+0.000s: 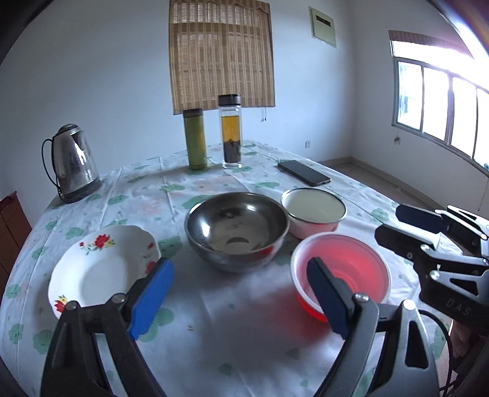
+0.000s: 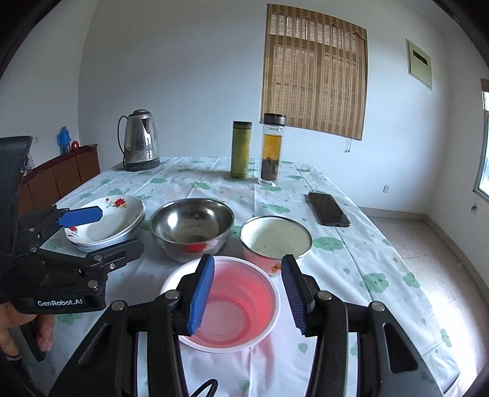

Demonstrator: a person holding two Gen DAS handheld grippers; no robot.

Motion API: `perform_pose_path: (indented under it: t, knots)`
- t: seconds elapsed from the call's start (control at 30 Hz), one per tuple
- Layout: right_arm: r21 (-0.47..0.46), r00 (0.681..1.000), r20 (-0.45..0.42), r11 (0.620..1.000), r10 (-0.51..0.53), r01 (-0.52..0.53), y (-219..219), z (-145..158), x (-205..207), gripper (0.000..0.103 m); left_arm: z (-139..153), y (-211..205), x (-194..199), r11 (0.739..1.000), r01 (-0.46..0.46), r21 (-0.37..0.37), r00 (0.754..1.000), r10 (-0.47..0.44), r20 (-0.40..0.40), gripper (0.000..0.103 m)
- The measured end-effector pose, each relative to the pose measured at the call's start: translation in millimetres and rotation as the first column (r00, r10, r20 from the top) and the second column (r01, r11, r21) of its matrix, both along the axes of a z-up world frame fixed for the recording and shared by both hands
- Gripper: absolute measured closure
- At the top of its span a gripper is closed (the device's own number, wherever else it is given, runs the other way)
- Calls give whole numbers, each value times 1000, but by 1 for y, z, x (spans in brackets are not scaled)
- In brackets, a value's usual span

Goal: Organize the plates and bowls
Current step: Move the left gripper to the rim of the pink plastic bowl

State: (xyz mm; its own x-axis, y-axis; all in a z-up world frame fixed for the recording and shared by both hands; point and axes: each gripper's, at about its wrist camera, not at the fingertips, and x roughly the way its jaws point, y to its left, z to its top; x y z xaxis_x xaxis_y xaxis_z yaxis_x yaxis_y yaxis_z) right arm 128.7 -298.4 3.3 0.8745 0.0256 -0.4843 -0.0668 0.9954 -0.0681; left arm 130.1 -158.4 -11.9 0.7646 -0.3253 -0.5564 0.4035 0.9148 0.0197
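Up front, both the left gripper and right gripper hang released above the bench's near edge, the right over the red bowl. Only the right wrist view shows stacked plates by the left edge.

Walls: plain, pale, blue-white. A bamboo blind hangs on the far wall, with a framed panel to its right. A wall socket sits low near the corner. A multi-pane window on the right-hand wall admits strong daylight, overexposed at the upper panes. Floor: light tiles with a pale skirting board along the wall. A brown wooden cabinet stands against the left wall. The table carries a white cloth printed with green shapes
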Motion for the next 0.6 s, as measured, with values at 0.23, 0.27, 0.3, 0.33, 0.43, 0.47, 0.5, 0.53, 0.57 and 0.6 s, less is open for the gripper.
perform_pose_path:
  t: [0.23, 0.27, 0.3, 0.33, 0.43, 0.47, 0.5, 0.53, 0.57, 0.6]
  knots:
    - [21, 998, -52, 999, -25, 26, -23, -21, 0, 55, -10, -25, -7, 999, 43, 16, 999, -42, -28, 17]
    - [23, 998, -55, 999, -26, 28, -24, -22, -1, 55, -10, -27, -8, 999, 47, 19, 998, -47, -31, 18]
    - [25, 998, -59, 999, -25, 27, -25, -24, -1, 55, -12, -29, -8, 998, 53, 20, 998, -52, -35, 19]
    - [29, 998, -63, 999, -23, 25, -26, -25, -1, 55, -13, -30, -8, 998, 57, 20, 998, -56, -40, 21]
    - [41, 997, -79, 999, -21, 24, -28, -30, 2, 58, -17, -34, -7, 998, 65, 25, 997, -64, -53, 26]
    - [46, 996, -84, 999, -17, 21, -28, -32, 3, 62, -18, -35, -6, 997, 68, 24, 996, -67, -58, 28]
    - [51, 996, -88, 999, -14, 18, -28, -33, 4, 64, -19, -36, -6, 997, 71, 25, 996, -69, -62, 31]
    - [55, 996, -92, 998, -11, 16, -28, -34, 5, 66, -20, -37, -5, 997, 72, 28, 995, -70, -67, 33]
    - [57, 995, -95, 998, -8, 14, -28, -35, 5, 67, -22, -37, -4, 997, 74, 27, 995, -72, -72, 34]
    - [59, 995, -95, 998, -6, 11, -28, -36, 5, 67, -23, -37, -3, 997, 76, 27, 994, -74, -79, 37]
